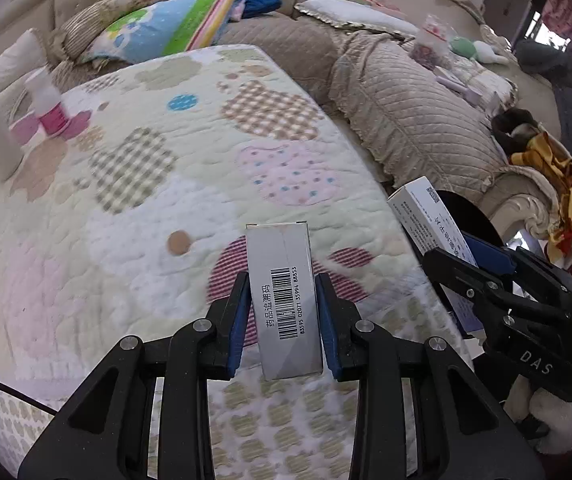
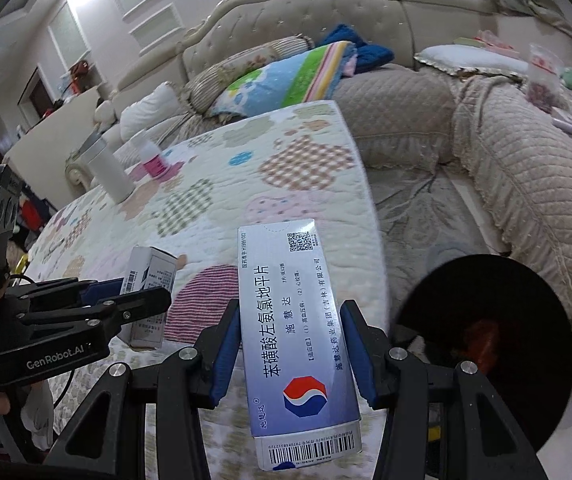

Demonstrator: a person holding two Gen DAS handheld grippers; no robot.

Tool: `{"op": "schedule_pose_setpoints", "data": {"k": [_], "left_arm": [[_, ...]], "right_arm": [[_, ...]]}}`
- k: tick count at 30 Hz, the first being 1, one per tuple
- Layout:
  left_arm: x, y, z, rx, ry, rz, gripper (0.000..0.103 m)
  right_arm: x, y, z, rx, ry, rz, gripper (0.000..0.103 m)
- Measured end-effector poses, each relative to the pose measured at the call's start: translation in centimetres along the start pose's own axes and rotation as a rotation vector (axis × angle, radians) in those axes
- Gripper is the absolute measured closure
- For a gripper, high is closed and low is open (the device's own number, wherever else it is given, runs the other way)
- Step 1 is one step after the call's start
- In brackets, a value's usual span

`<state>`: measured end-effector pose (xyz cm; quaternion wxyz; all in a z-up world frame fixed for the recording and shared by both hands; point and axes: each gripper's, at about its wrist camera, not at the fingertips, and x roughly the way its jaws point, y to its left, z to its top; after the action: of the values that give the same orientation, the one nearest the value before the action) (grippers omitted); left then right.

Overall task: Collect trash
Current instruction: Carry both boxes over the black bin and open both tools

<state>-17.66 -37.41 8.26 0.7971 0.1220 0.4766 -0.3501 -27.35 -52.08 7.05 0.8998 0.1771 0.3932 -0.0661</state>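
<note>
- The right gripper has its jaws closed on a blue-and-white medicine box, whose long axis runs forward along the fingers and sticks out well past them.
- The black bin lies just to the right of that box and lower, beside the quilted counter; my judgement is that the right hand is the nearer one and needs only a short swing rightward.
- The left gripper has its jaws clamped on a small grey box, also lengthwise along the fingers, over the counter and farther from the bin.
- Readable on the blue-and-white box: "苯磺酸左氨氯地平片", "施慧达", a QR code and a barcode at the near end.
- On the grey box: "药品追溯码" beside a barcode.
- The gripper bodies read "GenRobot.AI" and "DAS".
- A white cylinder and a pink-labelled bottle stand at the counter's far end.
</note>
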Motion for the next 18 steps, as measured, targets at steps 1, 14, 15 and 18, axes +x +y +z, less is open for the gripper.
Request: {"op": "schedule_pose_setpoints", "data": {"k": [1, 14, 15, 18], "left_arm": [[0.1, -0.5, 0.2, 0.007, -0.001, -0.004, 0.073], [1.6, -5.5, 1.3, 0.078, 0.018, -0.062, 0.073], [1.7, -5.7, 1.4, 0.081, 0.019, -0.065, 0.073], [2.1, -6.6, 1.6, 0.092, 0.024, -0.08, 0.073]], "right_arm": [[-0.3, -0.5, 0.0, 0.008, -0.003, -0.008, 0.055], [-2.6, -6.2, -0.9, 0.106, -0.018, -0.085, 0.055], [-2.7, -6.5, -0.9, 0.112, -0.018, -0.088, 0.055], [-3.0, -7.4, -1.1, 0.13, -0.02, -0.1, 0.055]]}}
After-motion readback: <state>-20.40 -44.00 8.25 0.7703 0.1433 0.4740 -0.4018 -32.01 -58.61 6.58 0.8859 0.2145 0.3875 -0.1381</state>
